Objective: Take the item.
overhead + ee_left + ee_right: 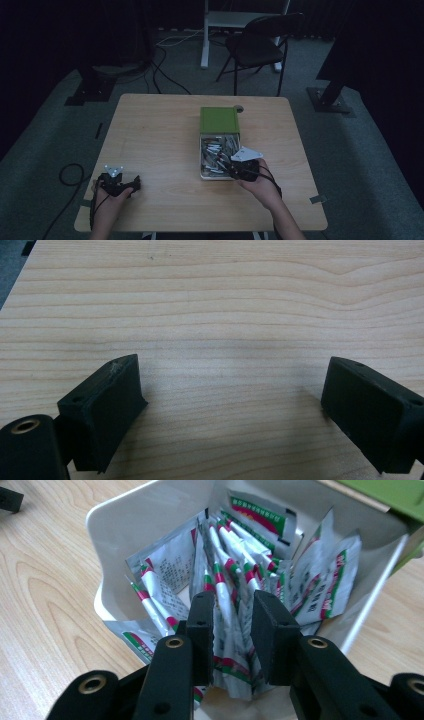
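1. Black jaws of the right gripper (231, 640) rise at the bottom of the right gripper view, drawn in close on a bundle of sachets (235, 630) that stands between them; the pads look pressed against the foil, though how firm the hold is I cannot tell
2. Those sachets are silver with red, green and white bands, packed upright and leaning in a white box (150, 525)
3. From the high view the box (202, 172) sits on the wooden table (155, 135), right of its middle, with a green lid (219, 120) lying just beyond it and touching its far end
4. Right gripper (235, 170) reaches into the near right corner of the box, held by the person's right hand (262, 186), a grey three-cornered plate on top
5. Left gripper (116, 181) rests at the near left part of the table, well apart from the box, held in the left hand (111, 197)
6. Seen in the left gripper view, the left gripper (230, 390) has its jaws spread wide over bare wood, with nothing between them
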Tool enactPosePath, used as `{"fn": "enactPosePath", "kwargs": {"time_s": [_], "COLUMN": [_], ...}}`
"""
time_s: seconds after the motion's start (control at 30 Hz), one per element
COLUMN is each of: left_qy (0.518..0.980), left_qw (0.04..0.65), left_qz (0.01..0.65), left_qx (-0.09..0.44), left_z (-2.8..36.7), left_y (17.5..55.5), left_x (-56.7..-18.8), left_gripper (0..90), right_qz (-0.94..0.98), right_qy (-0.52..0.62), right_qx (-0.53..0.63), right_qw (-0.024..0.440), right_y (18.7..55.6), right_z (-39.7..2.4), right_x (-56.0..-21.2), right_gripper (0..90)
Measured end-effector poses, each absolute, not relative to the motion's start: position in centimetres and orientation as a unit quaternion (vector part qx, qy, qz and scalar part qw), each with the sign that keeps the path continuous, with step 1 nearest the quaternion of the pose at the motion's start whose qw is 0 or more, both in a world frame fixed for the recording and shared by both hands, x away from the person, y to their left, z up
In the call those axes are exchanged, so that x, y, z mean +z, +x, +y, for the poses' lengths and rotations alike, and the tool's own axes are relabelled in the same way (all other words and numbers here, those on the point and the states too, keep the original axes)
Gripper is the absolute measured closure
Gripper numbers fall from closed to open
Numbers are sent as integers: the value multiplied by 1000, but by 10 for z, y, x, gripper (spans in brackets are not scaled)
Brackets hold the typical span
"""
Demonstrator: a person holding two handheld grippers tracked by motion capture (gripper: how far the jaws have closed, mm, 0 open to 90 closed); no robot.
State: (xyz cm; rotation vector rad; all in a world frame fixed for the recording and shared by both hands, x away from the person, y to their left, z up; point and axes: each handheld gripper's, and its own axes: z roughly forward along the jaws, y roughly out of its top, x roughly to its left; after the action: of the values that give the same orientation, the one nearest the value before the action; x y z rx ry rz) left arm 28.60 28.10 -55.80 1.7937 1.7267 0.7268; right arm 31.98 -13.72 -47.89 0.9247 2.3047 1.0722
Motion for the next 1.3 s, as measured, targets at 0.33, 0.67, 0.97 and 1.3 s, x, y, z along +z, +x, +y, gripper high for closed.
{"fn": "enactPosePath", "kwargs": {"time_s": [0.33,0.67,0.97,1.3], "left_qy": [666,666,666,666], "left_qw": [271,270,271,270], "left_qz": [641,641,641,641], "left_qx": [270,269,270,270], "left_z": [281,281,281,281], "left_y": [286,286,286,286], "left_x": [-558,-558,-558,-558], "left_gripper": [102,102,103,102], "right_qz": [842,845,854,837], "right_qy": [334,334,327,346], "right_qx": [364,344,322,354], "right_qw": [218,237,246,233], "right_y": [322,322,323,323], "right_z": [-126,-122,-121,-128], "right_x": [-492,-494,-495,-484], "right_gripper": [755,763,865,878]}}
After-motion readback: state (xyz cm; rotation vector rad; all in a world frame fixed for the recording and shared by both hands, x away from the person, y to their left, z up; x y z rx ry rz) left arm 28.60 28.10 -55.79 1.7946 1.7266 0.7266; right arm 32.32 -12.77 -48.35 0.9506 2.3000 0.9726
